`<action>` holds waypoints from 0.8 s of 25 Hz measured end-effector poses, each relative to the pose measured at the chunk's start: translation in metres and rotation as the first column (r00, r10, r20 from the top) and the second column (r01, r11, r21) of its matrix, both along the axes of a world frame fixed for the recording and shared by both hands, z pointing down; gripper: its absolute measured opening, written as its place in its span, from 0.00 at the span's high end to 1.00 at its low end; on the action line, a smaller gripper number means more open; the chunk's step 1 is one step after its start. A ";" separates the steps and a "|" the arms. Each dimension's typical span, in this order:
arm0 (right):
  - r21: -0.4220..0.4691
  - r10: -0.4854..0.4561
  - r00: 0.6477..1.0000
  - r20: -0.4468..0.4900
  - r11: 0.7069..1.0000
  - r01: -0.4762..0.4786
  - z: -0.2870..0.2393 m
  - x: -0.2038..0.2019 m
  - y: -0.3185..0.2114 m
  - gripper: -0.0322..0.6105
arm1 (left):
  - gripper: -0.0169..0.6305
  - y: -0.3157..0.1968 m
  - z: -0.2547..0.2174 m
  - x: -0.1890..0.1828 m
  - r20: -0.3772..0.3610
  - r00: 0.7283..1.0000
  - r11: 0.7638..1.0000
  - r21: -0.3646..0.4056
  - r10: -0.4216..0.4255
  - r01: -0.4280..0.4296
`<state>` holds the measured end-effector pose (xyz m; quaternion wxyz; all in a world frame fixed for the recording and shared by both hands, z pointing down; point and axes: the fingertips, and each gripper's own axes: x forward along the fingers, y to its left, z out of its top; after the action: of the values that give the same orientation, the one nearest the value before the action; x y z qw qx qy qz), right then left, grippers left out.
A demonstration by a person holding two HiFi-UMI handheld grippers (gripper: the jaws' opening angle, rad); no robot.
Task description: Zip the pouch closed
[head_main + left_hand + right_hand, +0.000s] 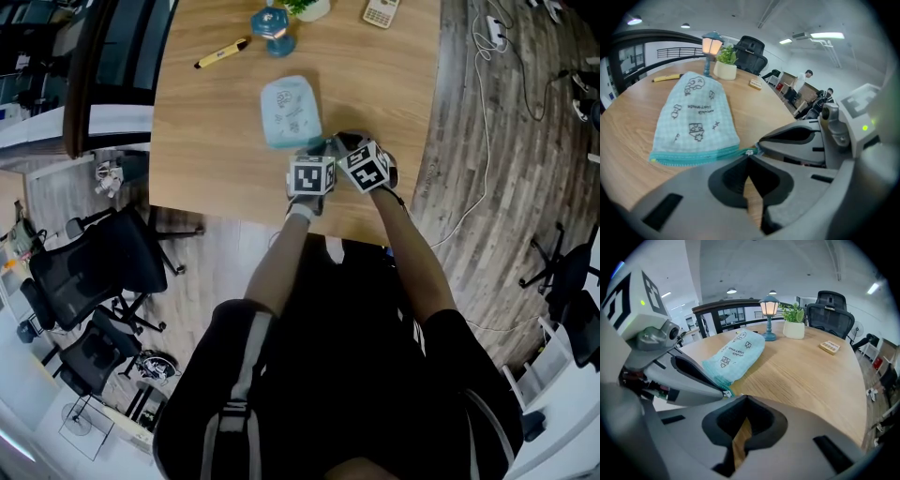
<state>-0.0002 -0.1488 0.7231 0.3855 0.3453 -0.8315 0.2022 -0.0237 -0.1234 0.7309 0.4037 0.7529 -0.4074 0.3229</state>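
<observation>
One wooden table (384, 103). On it: one pale-blue checked pouch (696, 117), one lamp (712, 47), one potted plant (725, 65), one yellow marker (222, 52), and one small keypad device (381, 11), cut off by the frame top. Two grippers.

Head view: the grippers cover the pouch's near edge, zipper unseen there.

Pouch lies flat, teal zipper band toward the person. Left gripper (749, 157): jaws together, tips pinching the zipper pull (749, 152) at the band's right end. Right gripper (740, 398): jaws together, tips just beside that same corner. Unclear whether they catch any fabric.
</observation>
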 end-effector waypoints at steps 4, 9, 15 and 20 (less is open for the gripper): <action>-0.018 0.004 1.000 0.014 1.000 -0.004 0.001 0.002 -0.003 0.93 | 0.97 -0.004 -0.006 -0.054 0.022 0.994 0.994 0.004 -0.106 0.106; -0.042 -0.014 1.000 0.027 0.999 0.015 0.001 -0.002 -0.001 0.93 | 0.95 0.008 -0.013 -0.156 -0.026 0.975 0.973 -0.060 -0.223 0.221; -0.012 -0.011 1.000 -0.012 1.000 0.011 0.002 -0.003 -0.002 0.93 | 0.96 0.005 -0.011 -0.153 -0.016 0.982 0.982 -0.023 -0.187 0.187; -0.010 0.002 0.999 -0.035 1.000 -0.002 0.003 -0.003 -0.002 0.93 | 0.96 0.004 -0.009 -0.152 -0.017 0.985 0.985 -0.019 -0.171 0.170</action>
<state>-0.0029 -0.1507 0.7265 0.4015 0.3479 -0.8231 0.2006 -0.1756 -0.1190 0.7216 0.4400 0.7148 -0.4637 0.2836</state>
